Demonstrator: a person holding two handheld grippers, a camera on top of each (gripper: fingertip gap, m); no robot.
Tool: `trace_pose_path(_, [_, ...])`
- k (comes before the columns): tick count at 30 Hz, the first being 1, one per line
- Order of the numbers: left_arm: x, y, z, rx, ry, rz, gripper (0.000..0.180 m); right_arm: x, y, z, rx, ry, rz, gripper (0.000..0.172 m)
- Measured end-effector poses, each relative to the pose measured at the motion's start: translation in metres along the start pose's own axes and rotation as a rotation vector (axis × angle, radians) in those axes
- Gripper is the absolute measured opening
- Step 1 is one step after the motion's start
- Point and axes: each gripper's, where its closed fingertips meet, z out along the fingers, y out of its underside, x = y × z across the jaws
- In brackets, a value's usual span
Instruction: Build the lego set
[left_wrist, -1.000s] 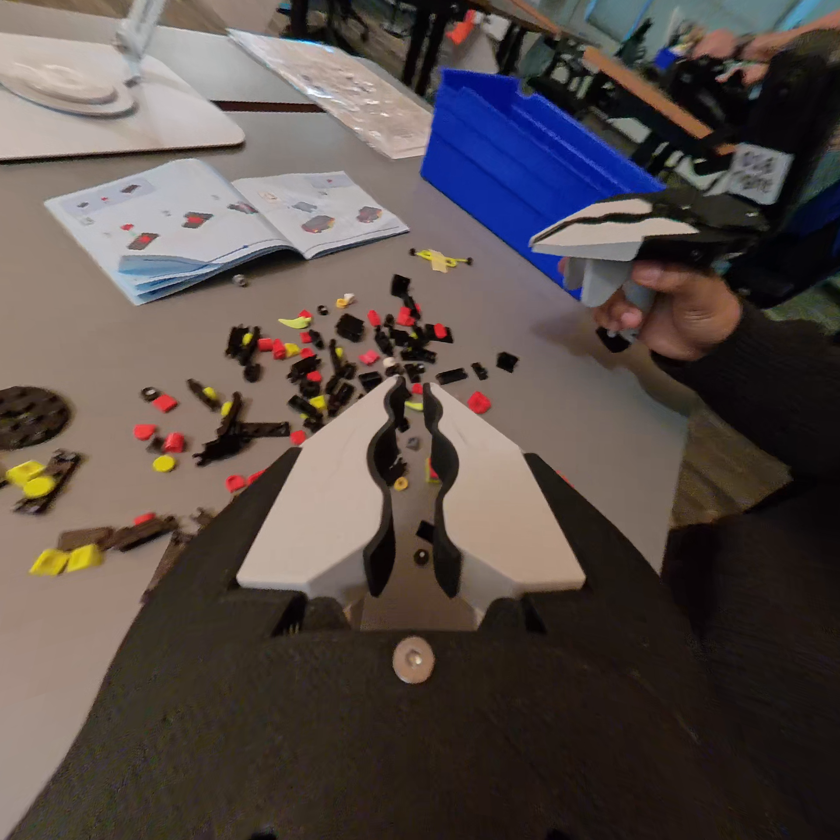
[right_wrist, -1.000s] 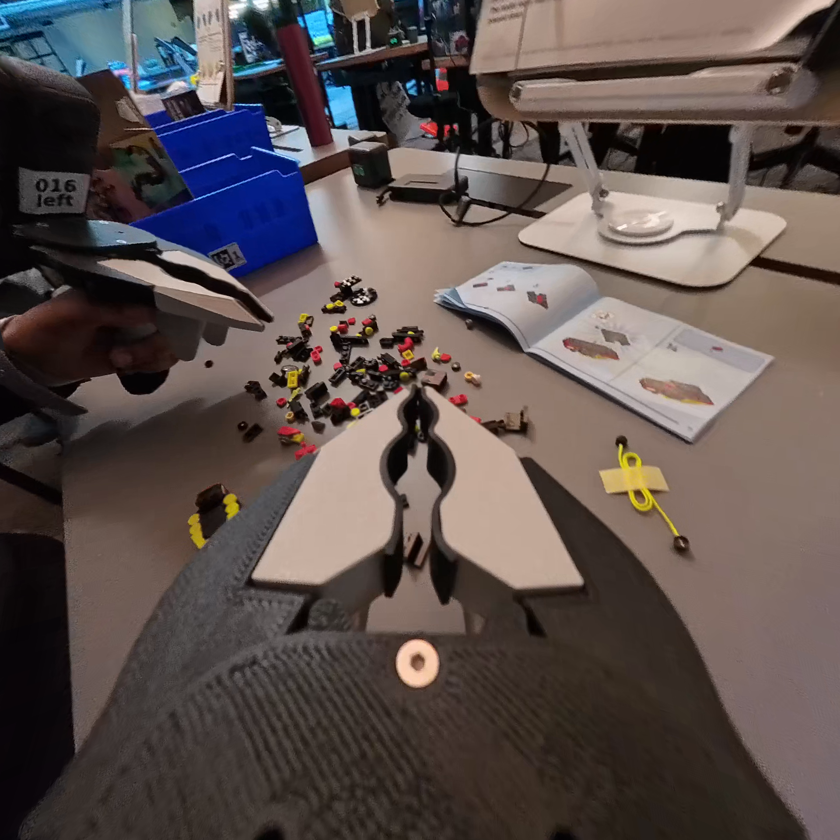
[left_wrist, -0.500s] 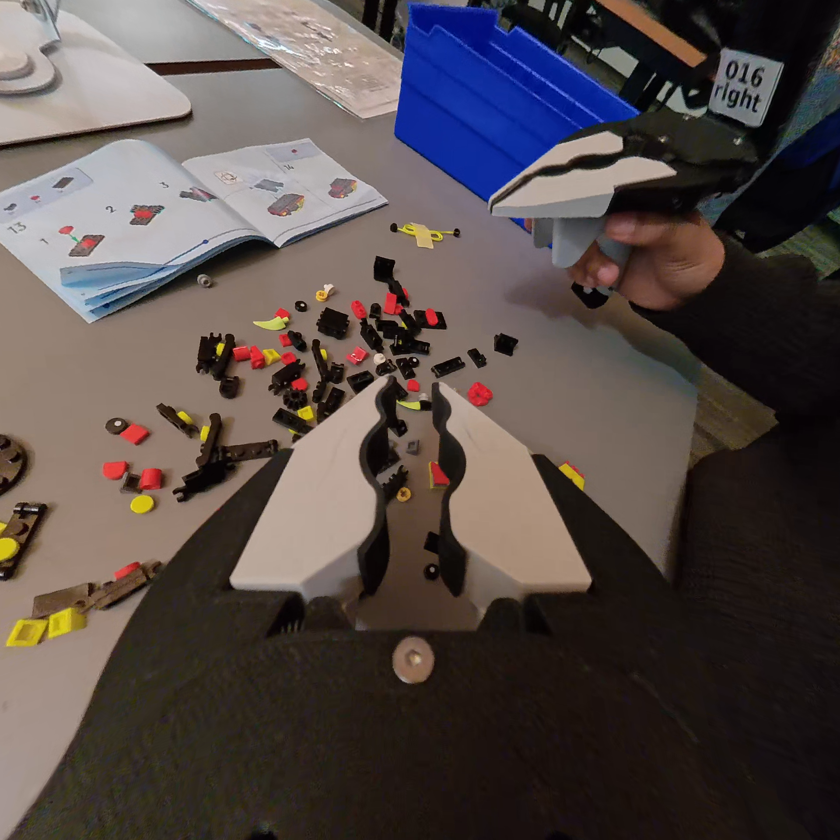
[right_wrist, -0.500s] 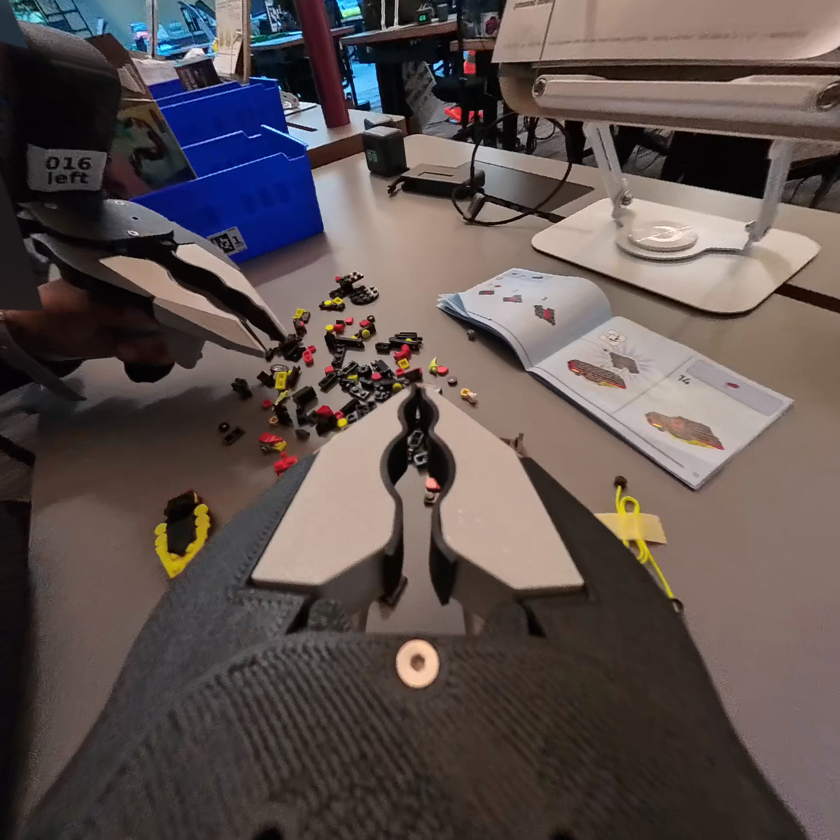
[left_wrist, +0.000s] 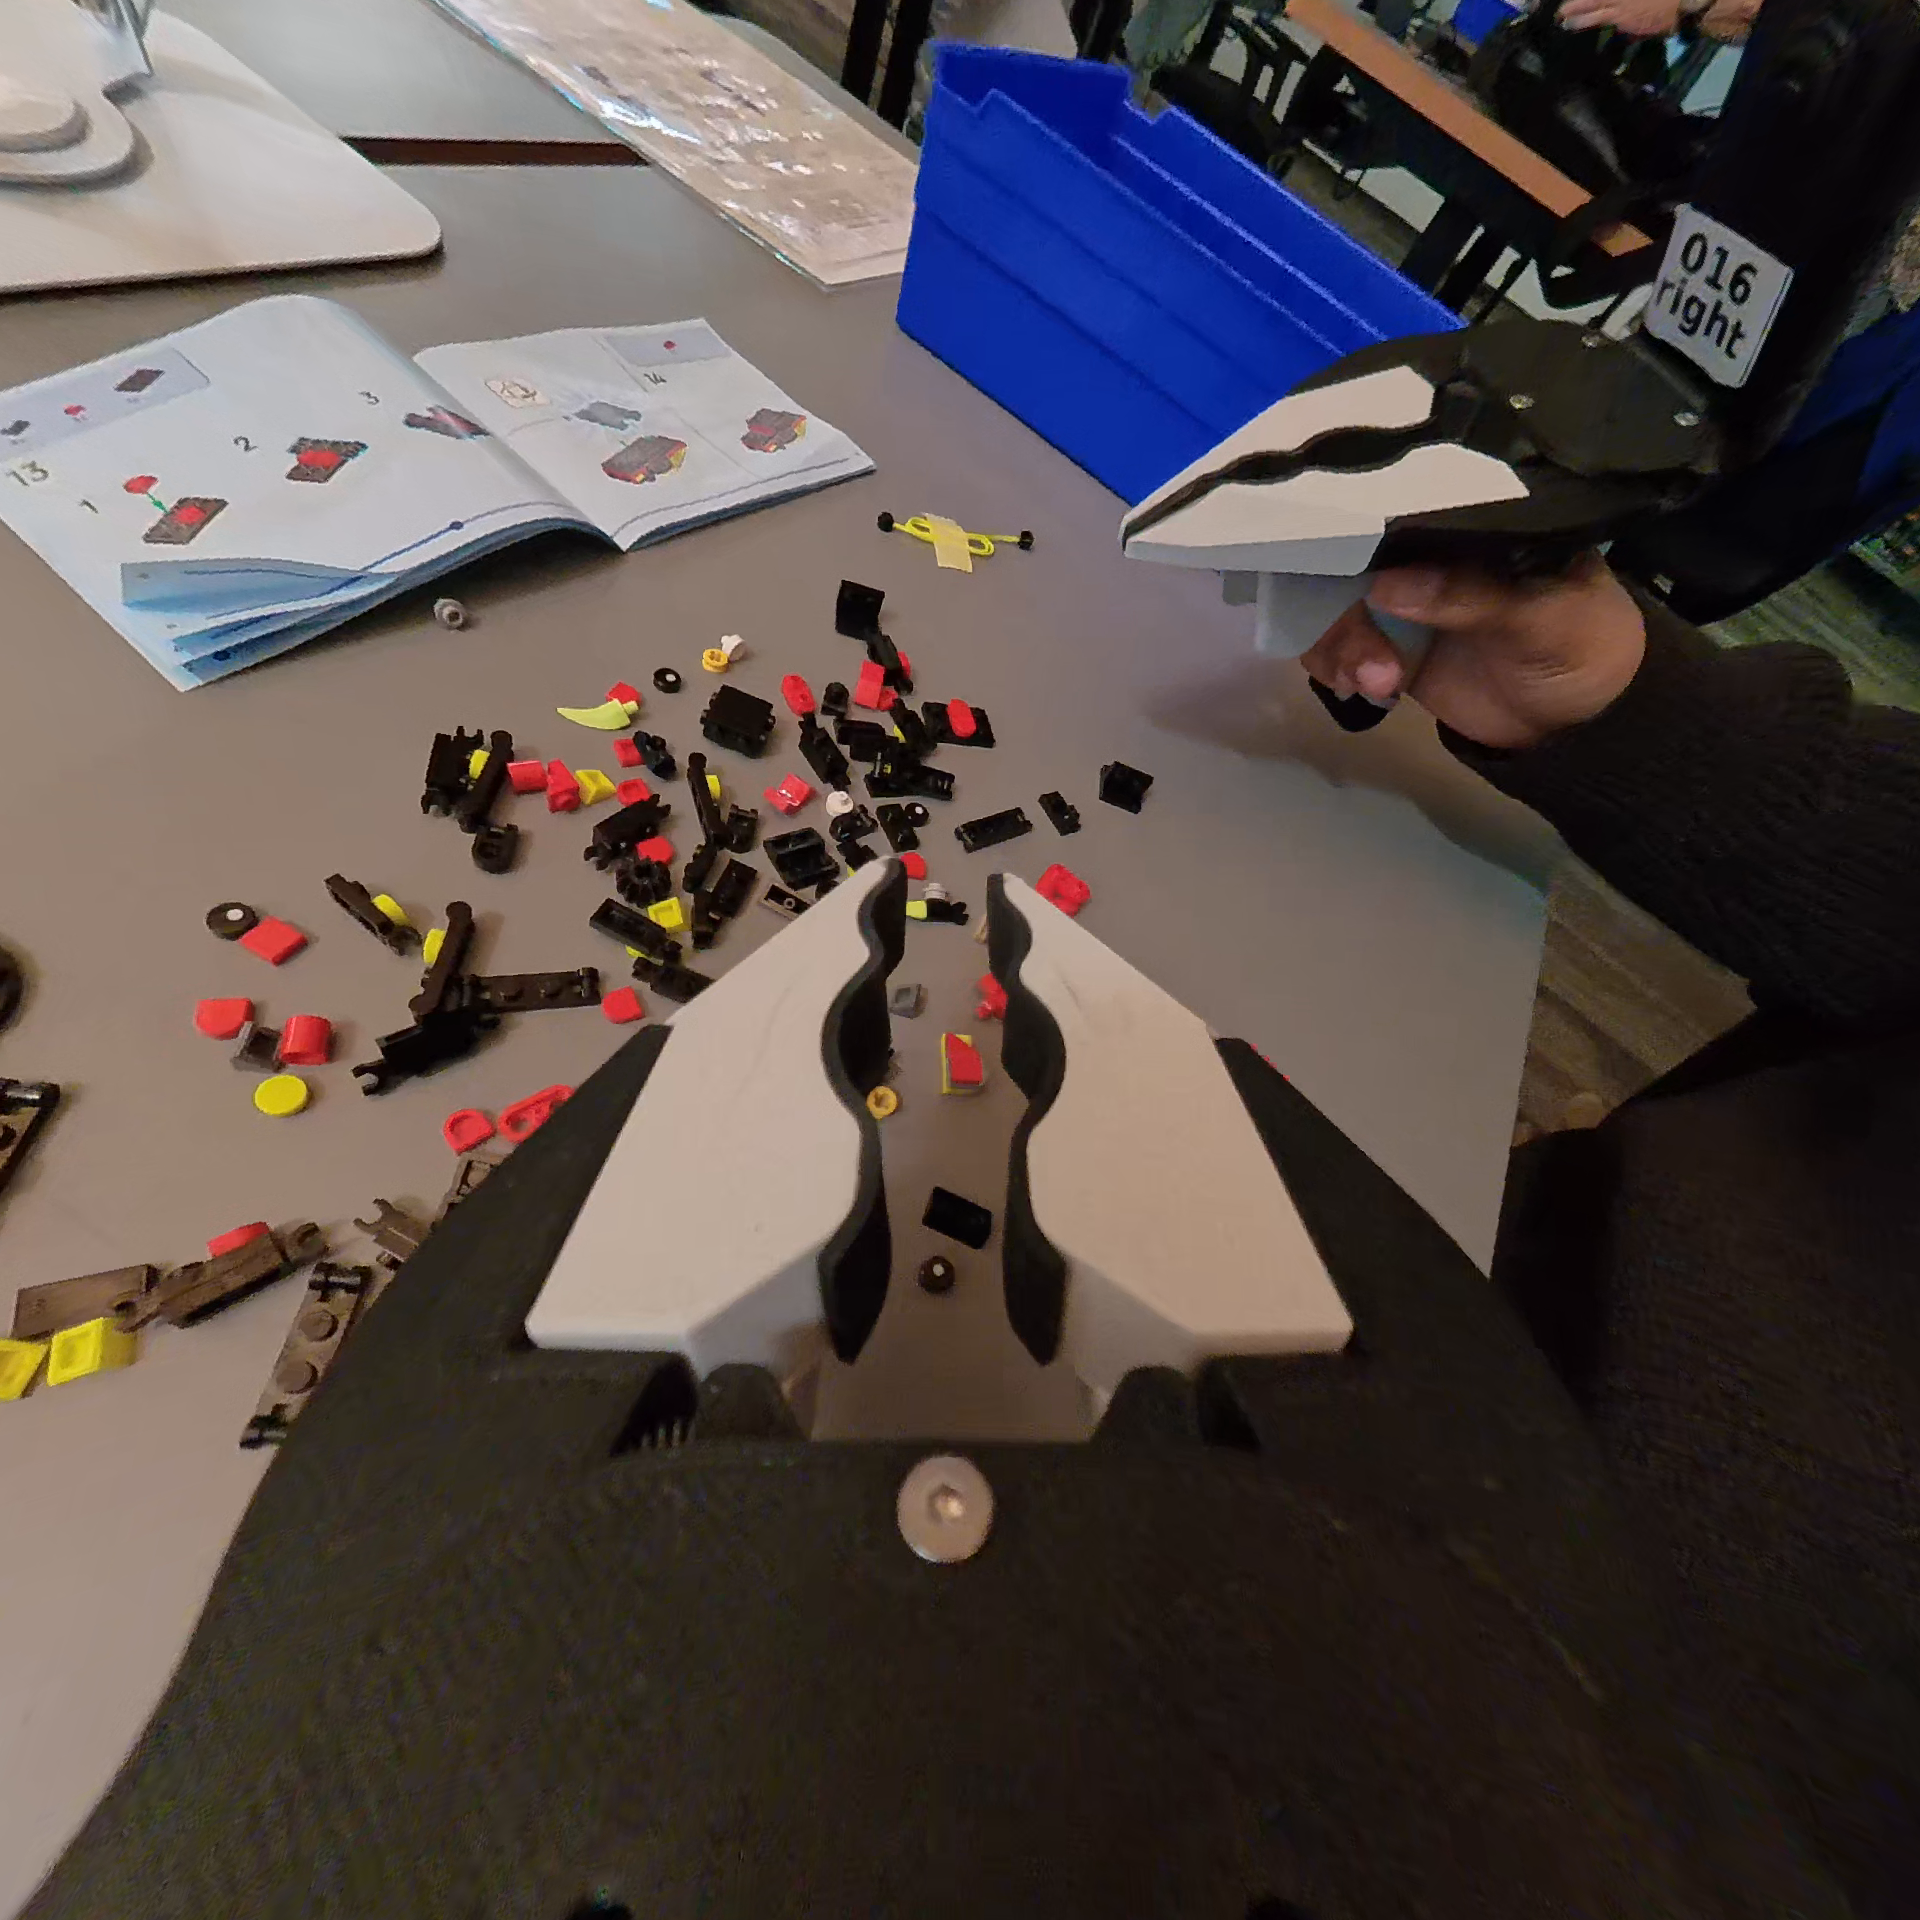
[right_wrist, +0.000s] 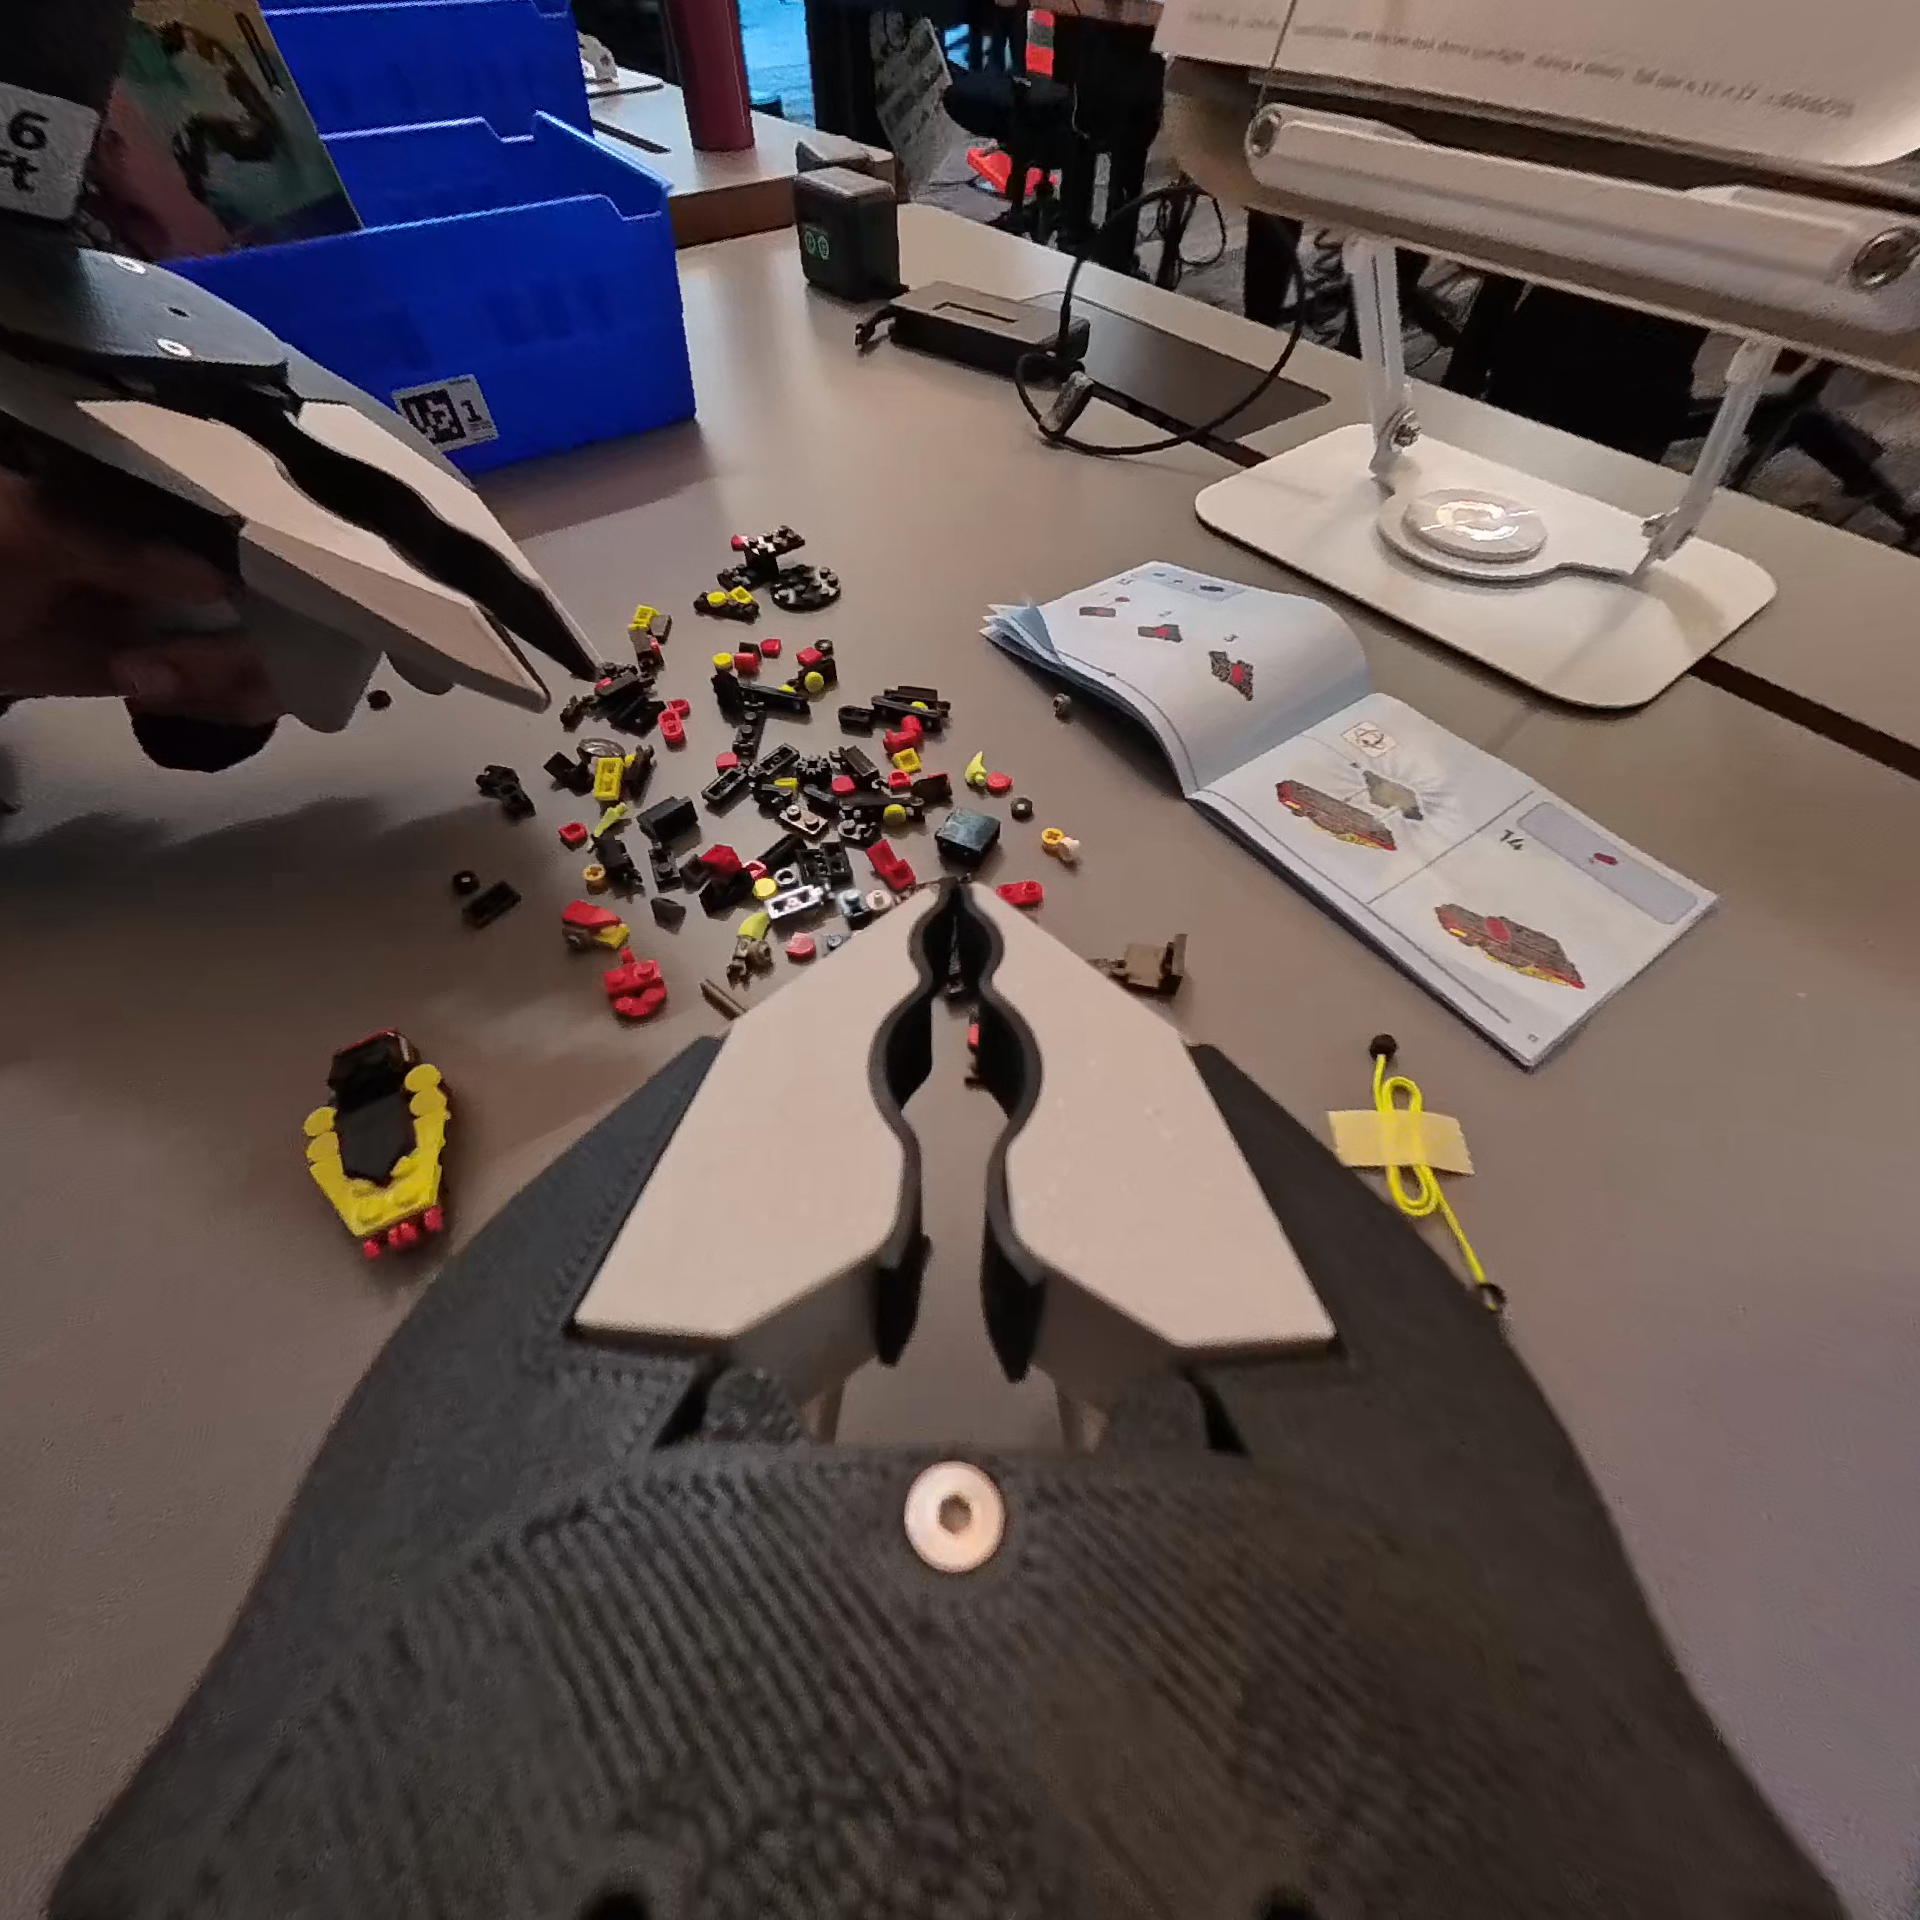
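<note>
The toy brick pieces, small black, red and yellow ones, lie scattered on the grey table, and I take this heap as the landmark. The left gripper hangs low over the near edge of the heap, with its fingers a little apart and nothing between them; loose bits on the table show through the gap. The right gripper is held above the heap's other side, its fingertips together on nothing. Beyond the heap lies an open instruction booklet, and farther off stands a blue bin. Beside the heap rests a small yellow and black model. The pieces are tiny and crowded, so I judge that fingers closing here may catch two bits together, or push a neighbour away across the smooth table and even over its edge.
</note>
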Motion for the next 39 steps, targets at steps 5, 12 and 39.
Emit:
trace_pose_path(5, [-0.002, 0.002, 0.004, -0.014, 0.019, -0.031, 0.014, 0.001, 0.007, 0.006, -0.023, -0.035, 0.042, 0.0])
trace_pose_path(12, [-0.006, 0.009, 0.009, -0.048, 0.01, -0.016, 0.015, -0.004, 0.019, 0.015, -0.074, -0.068, 0.043, 0.003])
trace_pose_path(39, [-0.025, 0.013, 0.013, -0.044, 0.053, -0.177, 0.018, 0.012, 0.067, 0.035, -0.306, -0.051, -0.007, 0.025])
